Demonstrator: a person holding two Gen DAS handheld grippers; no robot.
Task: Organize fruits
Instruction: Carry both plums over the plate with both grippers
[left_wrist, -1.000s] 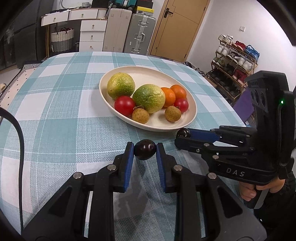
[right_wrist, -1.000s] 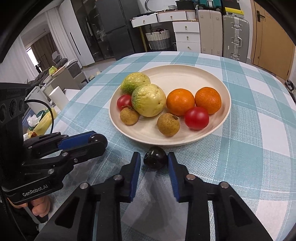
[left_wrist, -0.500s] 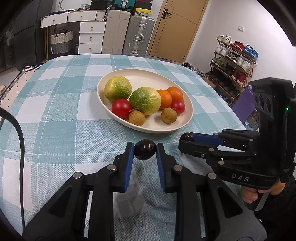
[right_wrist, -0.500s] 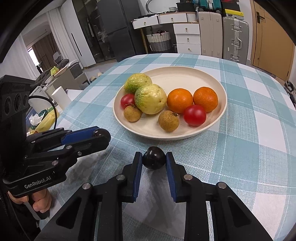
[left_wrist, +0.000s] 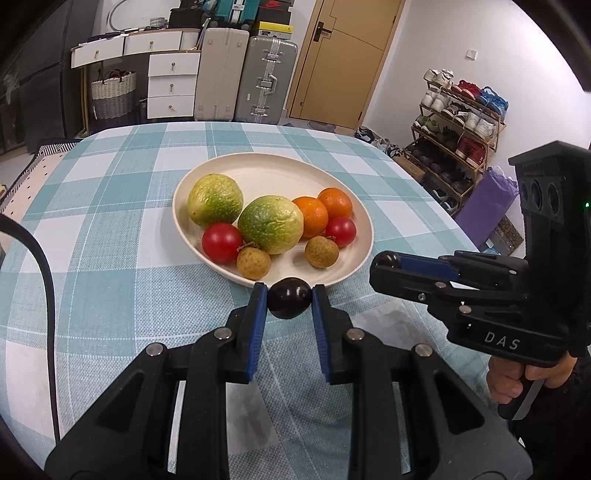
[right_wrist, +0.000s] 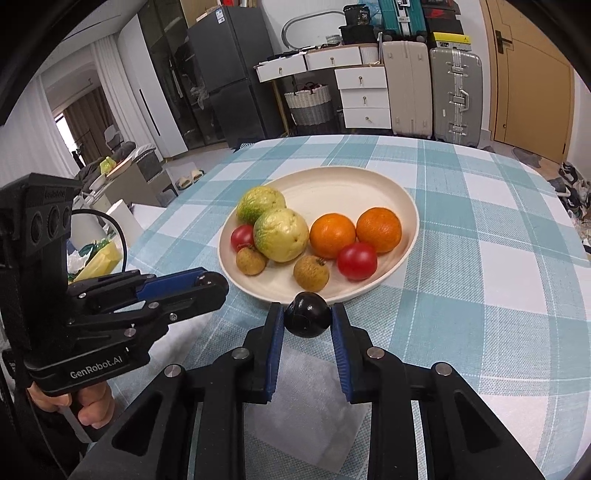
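A cream plate (left_wrist: 280, 173) (right_wrist: 332, 181) on the checked tablecloth holds two green-yellow guavas, two oranges, two red tomatoes and two brown longans. My left gripper (left_wrist: 289, 299) is shut on a dark plum (left_wrist: 289, 297), held above the cloth just short of the plate's near rim. My right gripper (right_wrist: 307, 318) is shut on a second dark plum (right_wrist: 307, 319), also near the plate's front edge. Each gripper shows side-on in the other's view, the right (left_wrist: 386, 262) and the left (right_wrist: 210, 282).
A white napkin (right_wrist: 314, 406) lies on the cloth under the grippers. Drawers, suitcases and a door stand beyond the table's far edge. A shoe rack (left_wrist: 461, 122) stands off the table's right side. A black cable (left_wrist: 44, 295) runs at the left.
Both grippers, each with its plum, have drawn back and risen slightly from the plate; the plate looks smaller and farther in both views. The grips have not changed.
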